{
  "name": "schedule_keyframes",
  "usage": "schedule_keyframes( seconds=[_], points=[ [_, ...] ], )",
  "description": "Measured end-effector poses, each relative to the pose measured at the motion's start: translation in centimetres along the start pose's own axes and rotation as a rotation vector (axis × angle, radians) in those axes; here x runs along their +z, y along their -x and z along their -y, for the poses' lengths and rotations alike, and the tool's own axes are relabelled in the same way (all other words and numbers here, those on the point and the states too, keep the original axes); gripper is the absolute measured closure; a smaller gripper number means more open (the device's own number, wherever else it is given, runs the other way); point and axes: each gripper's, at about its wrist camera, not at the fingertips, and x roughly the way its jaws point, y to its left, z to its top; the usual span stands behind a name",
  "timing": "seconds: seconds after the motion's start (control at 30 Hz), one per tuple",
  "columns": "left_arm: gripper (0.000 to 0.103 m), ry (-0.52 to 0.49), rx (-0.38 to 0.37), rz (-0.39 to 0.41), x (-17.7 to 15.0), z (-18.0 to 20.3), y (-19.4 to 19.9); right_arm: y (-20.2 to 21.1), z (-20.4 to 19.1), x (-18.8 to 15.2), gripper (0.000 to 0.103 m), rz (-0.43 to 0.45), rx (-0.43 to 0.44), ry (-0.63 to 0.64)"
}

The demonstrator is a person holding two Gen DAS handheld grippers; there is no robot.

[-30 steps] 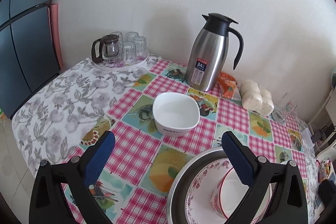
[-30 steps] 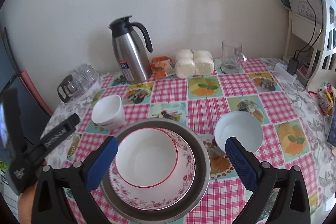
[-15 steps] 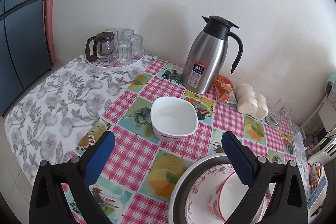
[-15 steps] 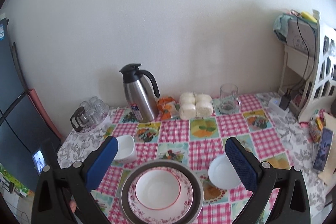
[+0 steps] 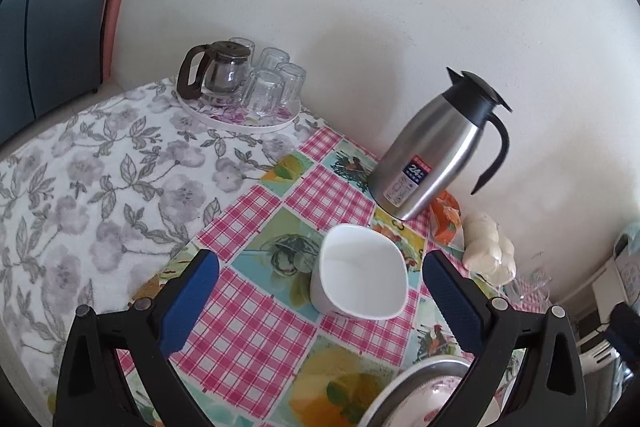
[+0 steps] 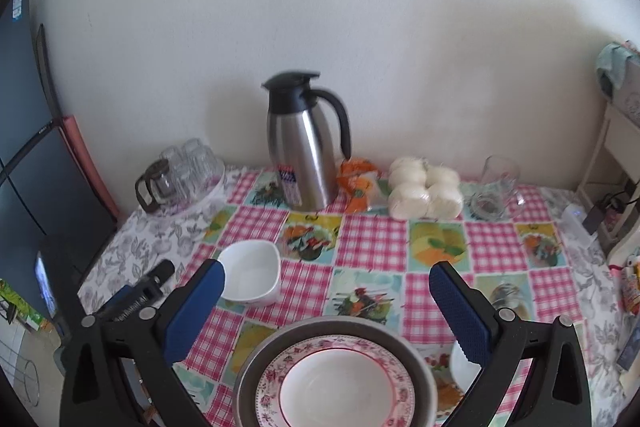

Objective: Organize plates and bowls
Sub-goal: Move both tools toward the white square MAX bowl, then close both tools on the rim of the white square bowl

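Jaws of both grippers gape wide above white square bowl [image 5: 362, 281].

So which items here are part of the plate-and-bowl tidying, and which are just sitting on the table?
Job items: square white bowl; metal basin holding floral plate and red-rimmed bowl; small white bowl.

Bystanders: steel thermos; glass teapot and tumblers on tray; buns; orange packet; glass mug.
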Motion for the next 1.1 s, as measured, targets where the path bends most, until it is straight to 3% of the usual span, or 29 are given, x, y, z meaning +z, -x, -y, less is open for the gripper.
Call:
schedule_keyframes(
  seconds=[0.2, 0.33, 0.43, 0.5, 0.63, 0.7, 0.83, 0.9, 1.03, 1.1],
  points=[
    [0.001, 0.040, -0.045, -0.058, 0.2, -1.1, -2.6, -5.9, -1.7, -0.4, 0.000, -0.112, 0.038, -0.008],
    [0.002, 0.051, -0.030, -0.080, 0.2, -1.5, -3.9, -9.1, -2.8, -0.8, 0.002, -0.167, 0.004, -0.007],
    [0.002, 0.045, -0.031, -0.086, 0.3, -1.7, -4.7, -11.0, -3.1, -1.2, 0.019, -0.201, -0.004, -0.013],
    [0.002, 0.047, -0.023, -0.090, 0.3, -1.8, -5.2, -12.3, -3.2, -1.4, 0.021, -0.222, 0.000, -0.033],
    [0.002, 0.076, -0.049, -0.127, 0.3, -2.5, -6.8, -14.4, -3.8, -1.6, 0.039, -0.258, 0.009, -0.039],
    [0.003, 0.085, -0.057, -0.147, 0.2, -2.7, -7.4, -15.4, -4.3, -1.6, 0.042, -0.276, 0.011, -0.031],
    [0.023, 0.087, -0.100, -0.202, -0.3, -2.5, -8.7, -17.3, -4.8, -1.9, 0.053, -0.316, 0.019, -0.043],
    [0.027, 0.081, -0.116, -0.219, -0.5, -2.2, -9.1, -18.2, -5.0, -2.1, 0.057, -0.335, 0.024, -0.052],
    [0.050, 0.067, -0.142, -0.262, -1.2, -1.6, -10.2, -19.8, -5.4, -2.8, 0.068, -0.370, 0.036, -0.074],
    [0.057, 0.064, -0.148, -0.276, -1.5, -1.5, -10.5, -20.4, -5.5, -3.1, 0.073, -0.389, 0.041, -0.088]
  ],
)
